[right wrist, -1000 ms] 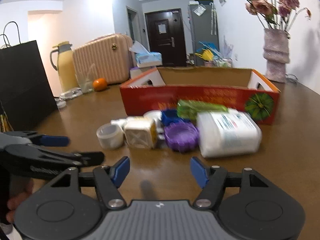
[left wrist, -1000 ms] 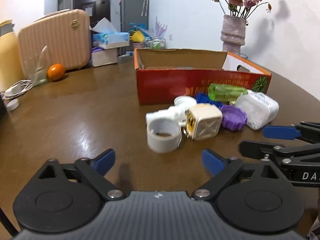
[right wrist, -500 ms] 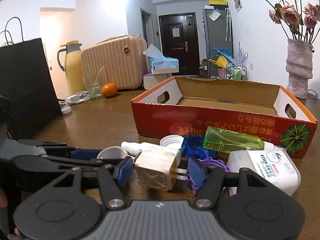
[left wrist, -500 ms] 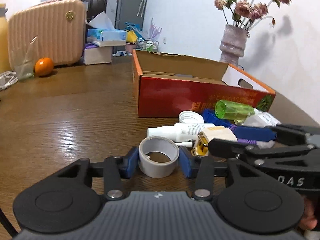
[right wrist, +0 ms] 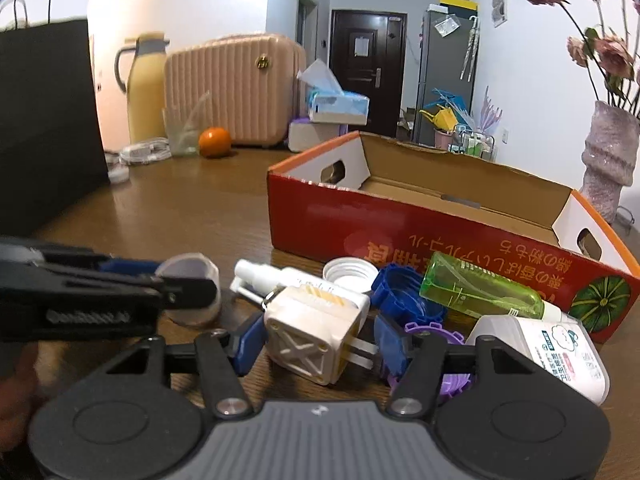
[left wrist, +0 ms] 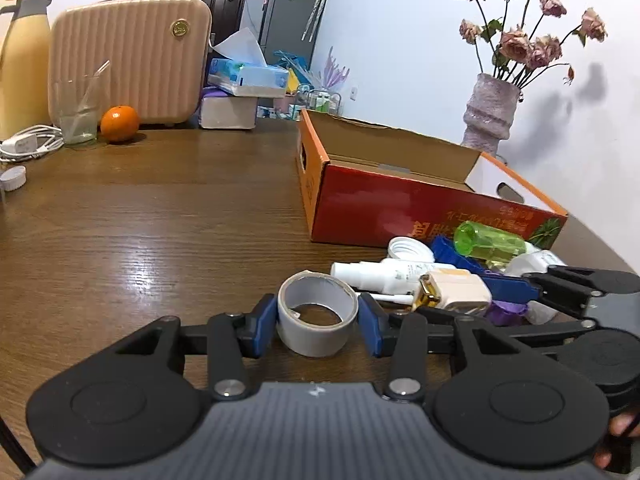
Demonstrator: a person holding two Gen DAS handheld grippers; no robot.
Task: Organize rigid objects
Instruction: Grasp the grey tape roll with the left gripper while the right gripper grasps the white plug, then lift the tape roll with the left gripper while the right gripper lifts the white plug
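A grey tape roll stands on the wooden table, and my left gripper is shut on it, one blue pad against each side. My right gripper is shut on a cream plug adapter: one pad touches its body and the other its prongs. In the left wrist view the right gripper reaches in from the right around the adapter. Behind both stands an open red cardboard box; the part of its inside that I see holds nothing.
A white spray bottle, white cap, blue lid, green bottle, purple lid and white tub lie before the box. Far left: an orange, glass, suitcase. A vase stands at the back right.
Both grippers moved forward into the pile. The left jaws closed from wide open onto the tape roll. The right jaws narrowed around the plug adapter.
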